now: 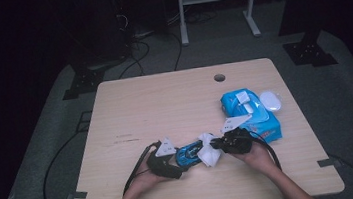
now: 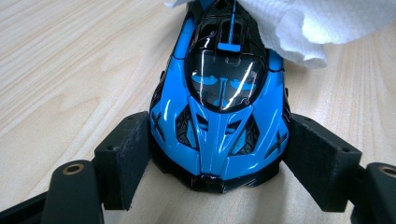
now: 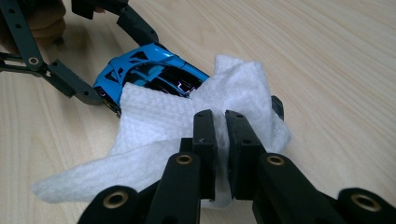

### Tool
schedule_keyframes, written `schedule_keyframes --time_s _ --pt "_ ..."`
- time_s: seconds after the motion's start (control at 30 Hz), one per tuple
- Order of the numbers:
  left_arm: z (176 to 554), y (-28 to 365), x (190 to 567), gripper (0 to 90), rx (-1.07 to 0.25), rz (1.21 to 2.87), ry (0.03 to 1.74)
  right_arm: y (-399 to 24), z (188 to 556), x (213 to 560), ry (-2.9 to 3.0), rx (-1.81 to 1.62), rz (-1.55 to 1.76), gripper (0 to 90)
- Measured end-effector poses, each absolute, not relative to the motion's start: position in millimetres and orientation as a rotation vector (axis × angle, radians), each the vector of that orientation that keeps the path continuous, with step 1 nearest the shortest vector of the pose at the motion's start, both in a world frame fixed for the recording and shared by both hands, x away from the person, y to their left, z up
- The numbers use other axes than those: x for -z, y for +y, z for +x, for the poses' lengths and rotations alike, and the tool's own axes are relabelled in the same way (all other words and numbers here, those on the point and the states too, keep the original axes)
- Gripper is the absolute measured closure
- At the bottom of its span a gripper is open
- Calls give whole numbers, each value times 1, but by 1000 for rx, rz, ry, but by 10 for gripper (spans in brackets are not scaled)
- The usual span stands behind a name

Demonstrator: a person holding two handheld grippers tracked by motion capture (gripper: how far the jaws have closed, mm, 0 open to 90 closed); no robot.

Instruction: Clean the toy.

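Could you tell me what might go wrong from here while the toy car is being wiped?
The left gripper clamps only the car's glossy nose, so a firm push from the wipe might make the car slip out or swivel. The right gripper pinches just a fold of the wipe, which could pull loose or snag on the car's tail. The wipe pack sits close behind the right hand and might get bumped toward the table's edge.
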State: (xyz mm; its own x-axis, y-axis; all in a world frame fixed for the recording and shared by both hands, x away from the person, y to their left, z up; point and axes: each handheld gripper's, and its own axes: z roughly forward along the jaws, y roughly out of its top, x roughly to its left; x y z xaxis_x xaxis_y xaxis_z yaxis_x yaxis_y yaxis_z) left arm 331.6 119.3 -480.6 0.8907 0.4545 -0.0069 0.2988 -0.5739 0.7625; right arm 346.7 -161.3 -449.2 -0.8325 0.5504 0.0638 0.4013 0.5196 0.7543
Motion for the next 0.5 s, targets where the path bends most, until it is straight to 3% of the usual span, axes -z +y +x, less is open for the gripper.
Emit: schedule_keyframes --time_s 0.5 --pt "332 120 481 251 -230 2218 540 -125 369 450 2537 -1256 827 825"
